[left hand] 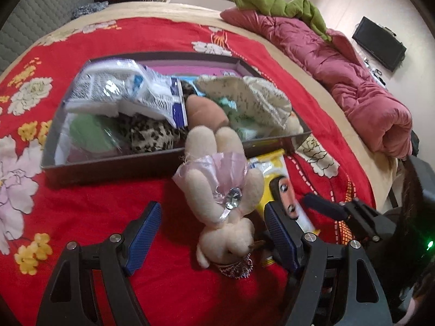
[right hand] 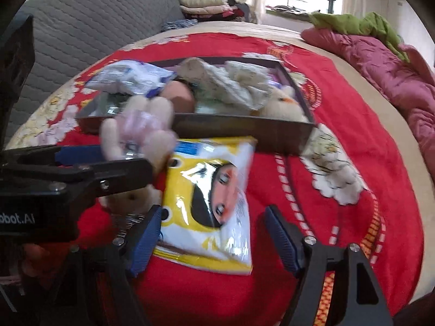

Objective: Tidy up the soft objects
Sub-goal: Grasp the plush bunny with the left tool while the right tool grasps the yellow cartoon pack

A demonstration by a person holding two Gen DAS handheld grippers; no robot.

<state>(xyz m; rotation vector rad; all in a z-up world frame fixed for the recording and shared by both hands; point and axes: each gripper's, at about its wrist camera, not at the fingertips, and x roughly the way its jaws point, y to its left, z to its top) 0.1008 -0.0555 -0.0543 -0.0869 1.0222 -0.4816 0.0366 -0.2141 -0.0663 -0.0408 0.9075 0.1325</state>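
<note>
A cream plush bear in a pink dress lies on the red bedspread, head toward me, feet on the rim of the dark tray. My left gripper is open, its blue pads either side of the bear's head without touching. A yellow wipes pack lies in front of the tray. My right gripper is open, with the pack's near end between its pads. The bear and the left gripper's fingers show at the left of the right wrist view.
The tray holds a white-blue plastic pack, leopard cloth, a green item, a patterned cream cloth and a small plush. A pink quilt lies at the bed's right; a grey headboard stands far left.
</note>
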